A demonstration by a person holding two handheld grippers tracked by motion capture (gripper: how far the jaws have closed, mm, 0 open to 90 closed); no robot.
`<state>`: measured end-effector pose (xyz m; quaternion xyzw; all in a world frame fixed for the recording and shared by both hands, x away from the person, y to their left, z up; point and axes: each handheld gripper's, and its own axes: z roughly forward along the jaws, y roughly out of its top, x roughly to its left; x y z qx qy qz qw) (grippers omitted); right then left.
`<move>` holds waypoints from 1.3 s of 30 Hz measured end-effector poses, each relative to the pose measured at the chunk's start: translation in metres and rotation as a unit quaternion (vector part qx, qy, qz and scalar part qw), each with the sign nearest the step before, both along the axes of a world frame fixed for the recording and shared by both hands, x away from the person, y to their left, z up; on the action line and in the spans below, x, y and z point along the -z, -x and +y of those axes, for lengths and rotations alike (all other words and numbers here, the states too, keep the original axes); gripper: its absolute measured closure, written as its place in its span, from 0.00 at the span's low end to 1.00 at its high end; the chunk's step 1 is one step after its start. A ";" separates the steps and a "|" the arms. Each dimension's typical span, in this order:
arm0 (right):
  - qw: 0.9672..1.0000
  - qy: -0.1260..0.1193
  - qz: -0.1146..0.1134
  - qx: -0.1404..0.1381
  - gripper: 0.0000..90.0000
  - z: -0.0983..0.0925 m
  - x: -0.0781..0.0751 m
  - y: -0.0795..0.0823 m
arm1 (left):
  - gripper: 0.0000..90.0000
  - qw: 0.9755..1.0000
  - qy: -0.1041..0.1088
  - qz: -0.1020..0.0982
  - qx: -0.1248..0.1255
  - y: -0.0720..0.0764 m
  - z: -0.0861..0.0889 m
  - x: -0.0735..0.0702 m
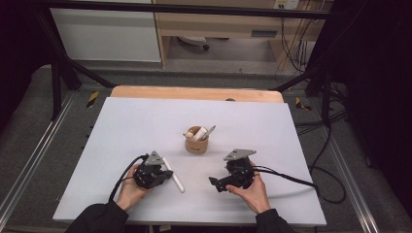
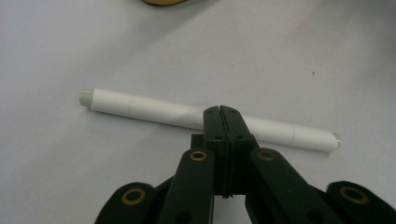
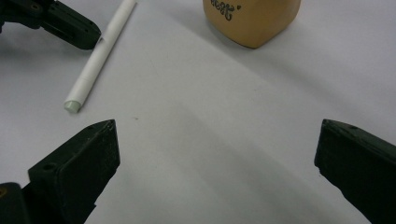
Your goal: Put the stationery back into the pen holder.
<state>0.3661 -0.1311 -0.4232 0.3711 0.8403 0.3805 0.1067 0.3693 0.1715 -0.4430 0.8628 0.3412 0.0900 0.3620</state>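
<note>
A white pen point(image 2: 154, 112) lies flat on the pale desk point(image 1: 121, 126), a little in front of the wooden cup point(image 1: 196, 143) and off to its left as seen from above. In the left gripper view the left claw point(image 2: 221, 110) has its two black jaws pressed together, with no gap showing between them, and their tips sit right at the pen's barrel near its middle. Whether the tips pinch the pen or only rest against it I cannot tell from here. The pen runs crosswise in front of that claw, one capped end out to each side.

From above, the left hand point(image 1: 130, 190) comes in from the near edge, wrapped around the gripper's body, and the gripper points forward and to the right, toward the pen. The right hand point(image 1: 250, 191) holds its gripper low over the desk, turned leftward toward the middle. The right claw point(image 3: 217, 158) is spread wide, the jaws well apart with only bare desk between them; the pen's near end lies just beyond its left jaw, and the cup stands farther off.

Counting: one loose pen on the desk, one cup, and in that cup what look like three sticks or pens leaning together. There are two grippers, each with a black cable trailing back and a grey three-cornered plate on top, and two dark sleeves at the near edge.
</note>
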 end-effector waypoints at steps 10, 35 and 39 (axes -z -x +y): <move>1.000 -0.006 0.004 0.002 0.02 0.018 -0.002 -0.002 | 0.93 1.000 0.019 -0.006 -0.005 0.005 0.017 -0.012; 1.000 0.024 0.003 -0.015 0.50 0.107 0.010 -0.005 | 0.10 0.999 0.012 -0.027 -0.046 0.012 0.088 -0.012; 0.999 0.030 0.009 -0.004 0.59 0.109 0.017 -0.006 | 0.08 0.998 0.013 -0.030 -0.048 0.012 0.089 -0.013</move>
